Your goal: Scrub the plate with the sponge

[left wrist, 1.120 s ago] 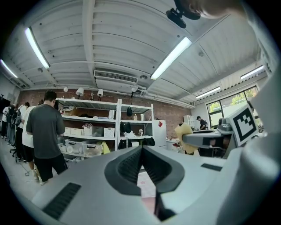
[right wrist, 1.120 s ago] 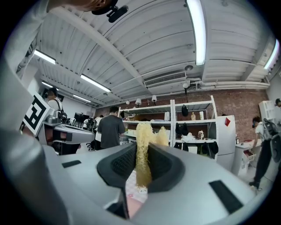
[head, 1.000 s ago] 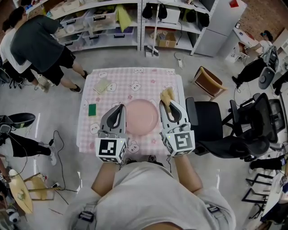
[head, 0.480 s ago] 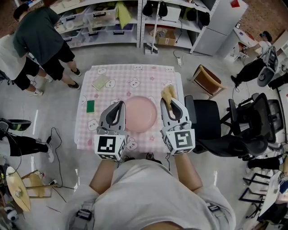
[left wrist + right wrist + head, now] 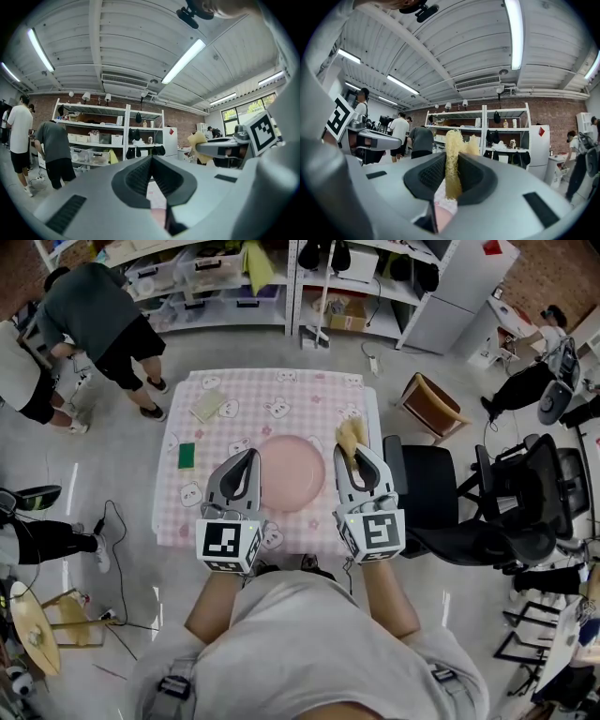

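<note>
Workshop floor with a pink checked table [image 5: 281, 390], the pink plate [image 5: 291, 465] flat in its middle.
My left gripper [image 5: 250, 457] is by the plate's left edge, its jaws pressed together with nothing between them. My right gripper [image 5: 346, 458] is by the plate's right edge, clamped on the yellow sponge [image 5: 351, 436], which sticks out past the jaws. A green pad [image 5: 187, 456] lies well left of the plate.
</note>
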Tool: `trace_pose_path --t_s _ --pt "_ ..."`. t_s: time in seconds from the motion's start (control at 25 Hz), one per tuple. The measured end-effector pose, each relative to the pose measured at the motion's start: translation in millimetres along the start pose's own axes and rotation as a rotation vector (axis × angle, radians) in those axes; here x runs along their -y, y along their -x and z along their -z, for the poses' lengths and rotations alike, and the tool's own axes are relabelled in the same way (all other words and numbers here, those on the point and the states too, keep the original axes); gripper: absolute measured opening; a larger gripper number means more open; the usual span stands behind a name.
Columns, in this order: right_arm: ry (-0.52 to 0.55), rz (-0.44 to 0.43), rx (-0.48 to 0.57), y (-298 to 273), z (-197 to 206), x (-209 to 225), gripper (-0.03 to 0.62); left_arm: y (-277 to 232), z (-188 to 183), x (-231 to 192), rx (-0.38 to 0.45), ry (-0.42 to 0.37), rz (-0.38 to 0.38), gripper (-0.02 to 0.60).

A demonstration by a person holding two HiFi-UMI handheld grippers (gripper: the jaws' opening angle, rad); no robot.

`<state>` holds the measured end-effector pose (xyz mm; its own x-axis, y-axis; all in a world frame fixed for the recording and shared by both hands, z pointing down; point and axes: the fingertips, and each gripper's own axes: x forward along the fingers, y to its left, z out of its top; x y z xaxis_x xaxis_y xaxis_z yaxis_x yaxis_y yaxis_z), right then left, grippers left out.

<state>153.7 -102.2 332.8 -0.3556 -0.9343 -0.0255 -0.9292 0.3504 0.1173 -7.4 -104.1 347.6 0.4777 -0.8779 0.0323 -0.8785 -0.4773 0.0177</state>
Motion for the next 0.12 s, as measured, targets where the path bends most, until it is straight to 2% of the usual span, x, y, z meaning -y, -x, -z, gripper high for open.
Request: trace_pose_path --t_s 0.12 --pt "-0.002 0.0 -0.002 3.0 1.9 -0.9 0.063 2.1 2.4 2.8 -0.003 0.003 0.003 0.012"
